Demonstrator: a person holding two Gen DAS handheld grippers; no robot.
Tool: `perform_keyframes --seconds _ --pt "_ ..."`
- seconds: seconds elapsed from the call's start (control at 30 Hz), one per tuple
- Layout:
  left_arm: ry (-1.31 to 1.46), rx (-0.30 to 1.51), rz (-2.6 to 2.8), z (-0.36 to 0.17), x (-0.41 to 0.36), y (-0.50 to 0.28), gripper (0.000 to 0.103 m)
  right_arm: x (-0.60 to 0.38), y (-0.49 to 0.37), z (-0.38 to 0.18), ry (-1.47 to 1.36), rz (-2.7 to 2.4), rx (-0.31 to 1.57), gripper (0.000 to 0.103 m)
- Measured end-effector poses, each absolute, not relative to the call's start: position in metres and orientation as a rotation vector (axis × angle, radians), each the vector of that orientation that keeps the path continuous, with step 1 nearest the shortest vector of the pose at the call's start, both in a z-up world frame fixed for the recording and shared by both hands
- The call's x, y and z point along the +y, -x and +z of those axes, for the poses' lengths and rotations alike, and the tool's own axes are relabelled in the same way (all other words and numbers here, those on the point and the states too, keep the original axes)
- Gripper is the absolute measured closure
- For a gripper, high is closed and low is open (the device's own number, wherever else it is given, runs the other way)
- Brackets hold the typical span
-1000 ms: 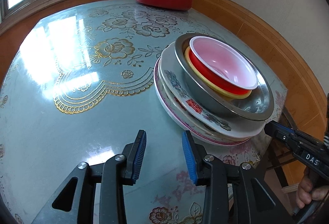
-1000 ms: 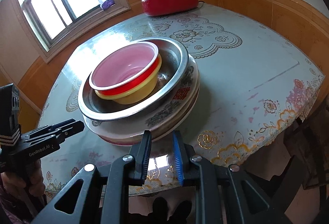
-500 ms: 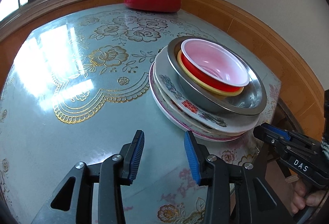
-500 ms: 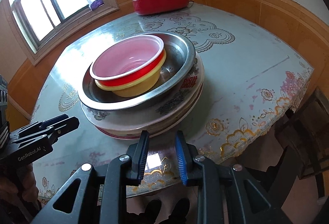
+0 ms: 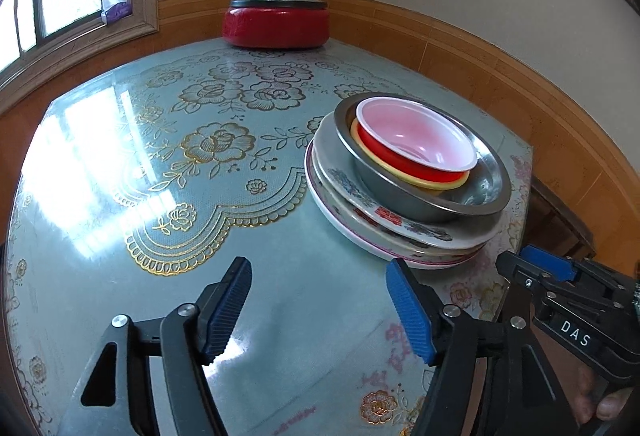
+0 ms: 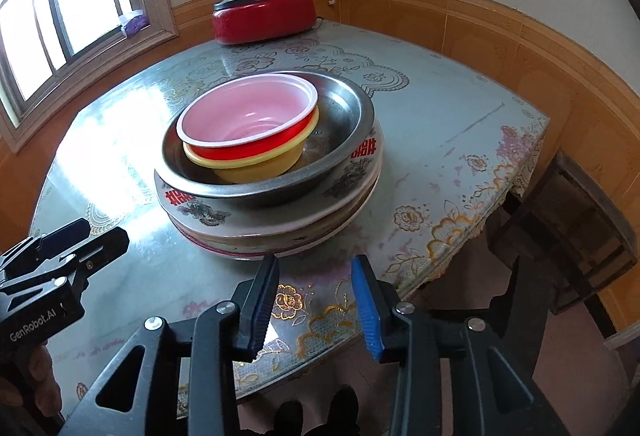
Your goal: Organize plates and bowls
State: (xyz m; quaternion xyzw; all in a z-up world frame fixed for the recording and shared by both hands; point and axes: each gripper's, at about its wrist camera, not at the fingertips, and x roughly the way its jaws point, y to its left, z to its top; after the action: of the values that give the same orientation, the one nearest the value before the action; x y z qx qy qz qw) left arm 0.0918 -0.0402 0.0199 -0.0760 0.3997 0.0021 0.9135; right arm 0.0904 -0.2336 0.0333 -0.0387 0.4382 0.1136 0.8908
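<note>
Plates (image 6: 280,224) and bowls: one nested pile near the worktop (image 6: 460,124) corner, red bowl (image 6: 248,116) in yellow bowl (image 6: 264,166) in steel basin (image 6: 340,116), atop the plates. Looks sorted already, or not yet taken apart; cannot tell which. Left claw (image 5: 318,312) opening, nothing between the pads. Right claw (image 6: 314,310) opening too, empty, just short of the pile.
</note>
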Motion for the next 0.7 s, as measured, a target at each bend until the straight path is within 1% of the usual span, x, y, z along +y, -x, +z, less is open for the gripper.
perform_keyframes --seconds 0.07,0.23,0.37,0.47,0.5,0.6,0.7 --pt "0.133 0.799 -0.009 0.023 -0.045 -0.089 0.028 -0.231 -0.088 0.038 0.074 0.199 0.885 0.063" --pt "0.063 0.736 -0.017 0.030 -0.055 -0.079 0.024 -0.228 -0.080 0.044 0.063 0.059 0.833 0.063" --pt "0.063 0.690 -0.007 0.035 -0.051 -0.073 0.015 -0.230 -0.067 0.047 0.033 -0.008 0.787 0.063" --pt "0.065 0.672 -0.004 0.036 -0.048 -0.070 0.012 -0.232 -0.057 0.049 0.025 -0.048 0.754 0.063" --pt "0.064 0.666 -0.007 0.037 -0.048 -0.070 0.008 -0.231 -0.055 0.049 0.022 -0.052 0.748 0.063" --pt "0.061 0.651 -0.010 0.037 -0.049 -0.068 0.003 -0.230 -0.053 0.049 0.021 -0.061 0.738 0.063" --pt "0.058 0.643 -0.016 0.037 -0.050 -0.069 0.001 -0.228 -0.053 0.049 0.016 -0.059 0.721 0.063"
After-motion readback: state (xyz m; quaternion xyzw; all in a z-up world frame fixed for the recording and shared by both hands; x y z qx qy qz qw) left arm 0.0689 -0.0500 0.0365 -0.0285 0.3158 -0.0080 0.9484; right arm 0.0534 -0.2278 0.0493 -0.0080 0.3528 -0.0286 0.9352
